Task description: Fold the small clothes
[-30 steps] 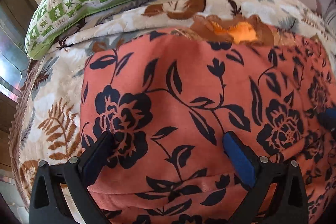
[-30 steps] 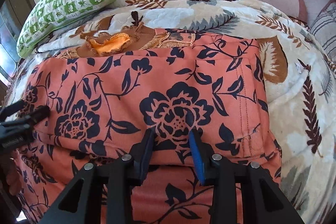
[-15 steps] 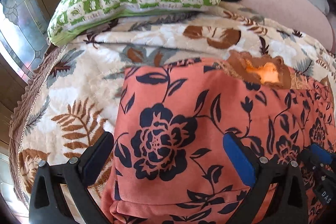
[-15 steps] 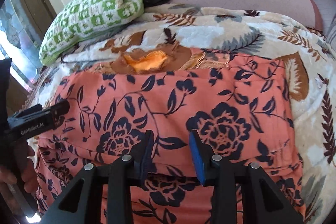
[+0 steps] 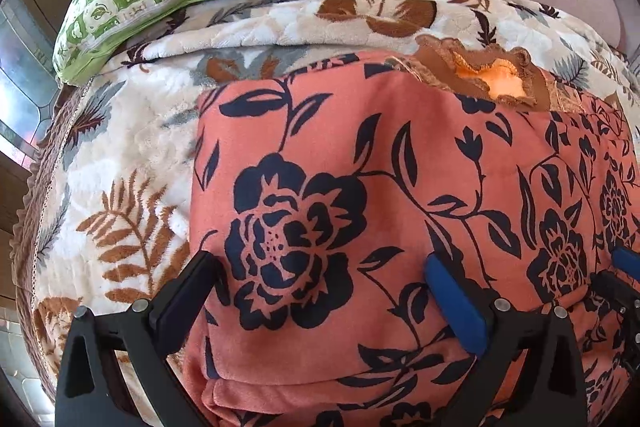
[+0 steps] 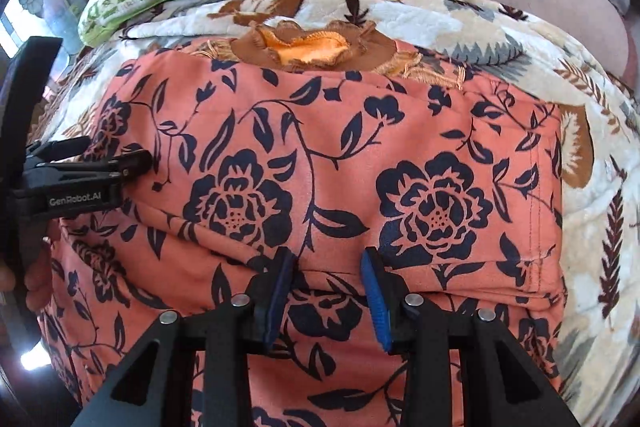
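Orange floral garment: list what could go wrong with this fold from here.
The left gripper is open wide over the orange floral garment, gripping nothing, so the folded layer may spring back. The right gripper straddles the folded edge with a gap; closing there may catch only the top layer.

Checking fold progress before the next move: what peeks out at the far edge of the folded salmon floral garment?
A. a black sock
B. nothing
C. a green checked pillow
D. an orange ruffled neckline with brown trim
D: the orange ruffled neckline with brown trim shows just beyond the far edge of the salmon floral garment.
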{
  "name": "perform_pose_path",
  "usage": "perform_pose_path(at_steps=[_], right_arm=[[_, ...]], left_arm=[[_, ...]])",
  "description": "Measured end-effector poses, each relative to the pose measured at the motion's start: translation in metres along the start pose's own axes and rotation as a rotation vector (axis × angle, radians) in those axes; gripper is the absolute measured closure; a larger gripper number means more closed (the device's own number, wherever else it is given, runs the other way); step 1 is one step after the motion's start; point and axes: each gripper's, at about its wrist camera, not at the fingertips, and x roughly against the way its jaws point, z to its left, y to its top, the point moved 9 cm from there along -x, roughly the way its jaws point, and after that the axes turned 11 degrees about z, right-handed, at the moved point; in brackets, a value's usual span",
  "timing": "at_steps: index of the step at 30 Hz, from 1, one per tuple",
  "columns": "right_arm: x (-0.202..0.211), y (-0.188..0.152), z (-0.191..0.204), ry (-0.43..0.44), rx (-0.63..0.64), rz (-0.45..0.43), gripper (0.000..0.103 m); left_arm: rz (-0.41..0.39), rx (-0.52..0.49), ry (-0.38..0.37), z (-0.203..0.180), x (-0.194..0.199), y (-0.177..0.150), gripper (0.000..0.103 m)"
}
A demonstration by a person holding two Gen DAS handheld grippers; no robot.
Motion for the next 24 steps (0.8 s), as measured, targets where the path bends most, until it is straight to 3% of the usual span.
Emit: perform_pose_path(at_steps=[4, 7, 8, 12, 15, 21, 24], right_arm=[[0.030, 0.023, -0.012, -0.001, -0.024, -0.132, 0.063], [0.034, 0.044, -0.021, 0.067, -0.075, -0.188, 0.063], [0.031, 0.049, -0.025, 0.093, -0.094, -0.188, 0.063], [0.010, 0.072, -0.027, 0.163, -0.102, -0.179, 0.063], [-0.014, 0.082, -0.024, 0.239, -0.119, -0.139, 0.063], [-0.026, 0.083, -0.034, 0.236, -0.130, -0.146, 0.066], [-0.025, 0.078, -0.055, 0.162, -0.176, -0.134, 0.070]], left_arm=[[-0.076, 0.053, 0.008, 0.015, 0.016, 0.012, 0.000], [-0.040, 0.130, 0.042, 0.038, 0.005, 0.014, 0.000], [-0.011, 0.147, 0.047, 0.045, -0.003, 0.013, 0.000], [0.041, 0.220, -0.055, 0.052, -0.018, 0.008, 0.000], [0.039, 0.210, -0.053, 0.051, -0.018, 0.009, 0.000], [0.039, 0.205, -0.052, 0.062, -0.020, 0.014, 0.000], [0.020, 0.173, -0.009, 0.060, -0.017, 0.014, 0.000]])
